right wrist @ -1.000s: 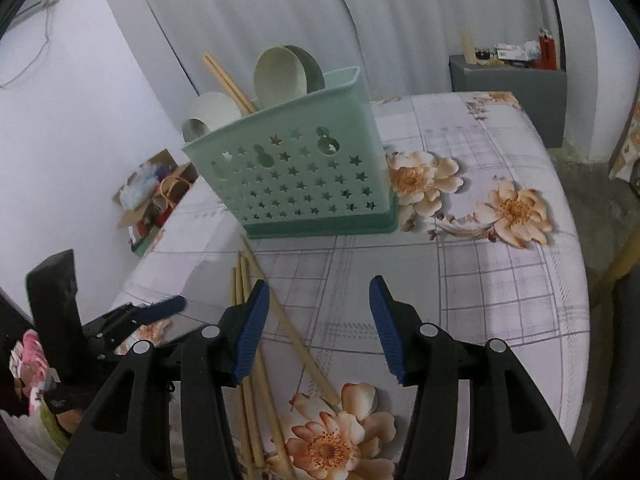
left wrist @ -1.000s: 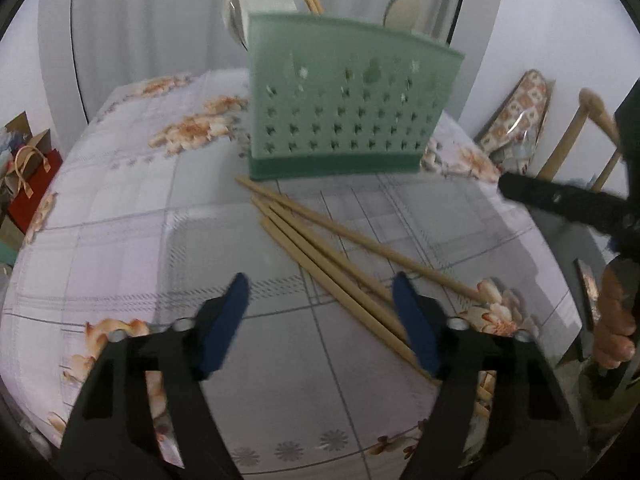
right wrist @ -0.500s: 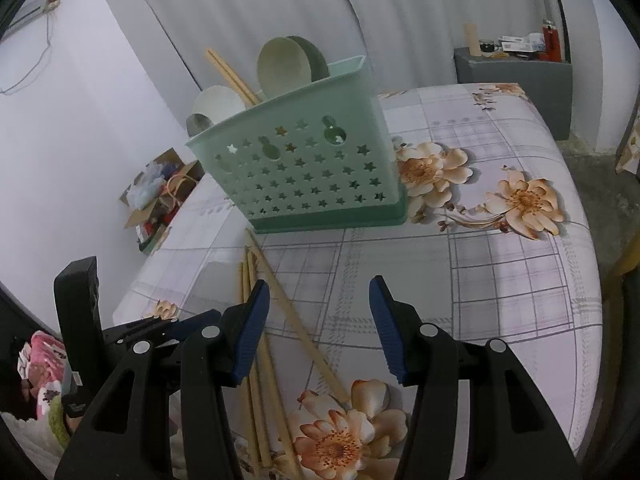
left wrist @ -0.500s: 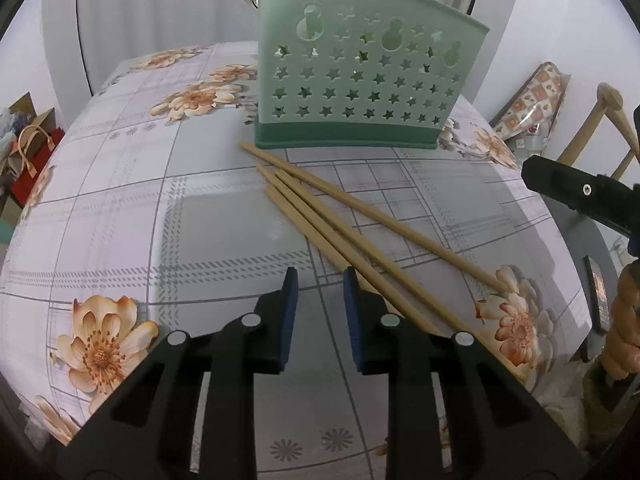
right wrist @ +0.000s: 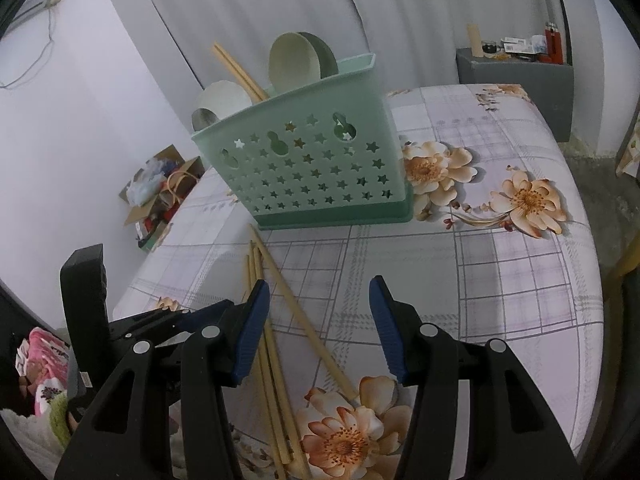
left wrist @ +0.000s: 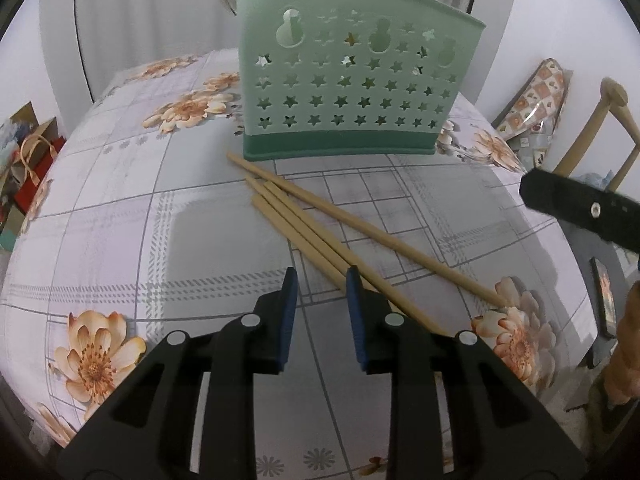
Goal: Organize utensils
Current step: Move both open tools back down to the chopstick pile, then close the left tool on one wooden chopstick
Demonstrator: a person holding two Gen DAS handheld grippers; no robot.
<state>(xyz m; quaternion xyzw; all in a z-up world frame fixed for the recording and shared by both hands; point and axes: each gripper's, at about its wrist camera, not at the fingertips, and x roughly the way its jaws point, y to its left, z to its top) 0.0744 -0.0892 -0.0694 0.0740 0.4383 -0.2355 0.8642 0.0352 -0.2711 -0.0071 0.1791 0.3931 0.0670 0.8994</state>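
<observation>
Lying loose at frame centre on the worktop (left wrist: 120, 208), four chopsticks (left wrist: 304, 236) awaited the caddy (left wrist: 352, 92), which held spoons already; left gripper (left wrist: 320, 300) had narrowed, empty; right gripper (right wrist: 316, 320) half-open, empty.

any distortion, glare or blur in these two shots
Left wrist view: strong fisheye bulges the tablecloth and tilts the green utensil holder; black vignette at the corners; chopsticks sharp. Right wrist view: same curvature, walls bow; soft even light, faint shadows, no glare.
</observation>
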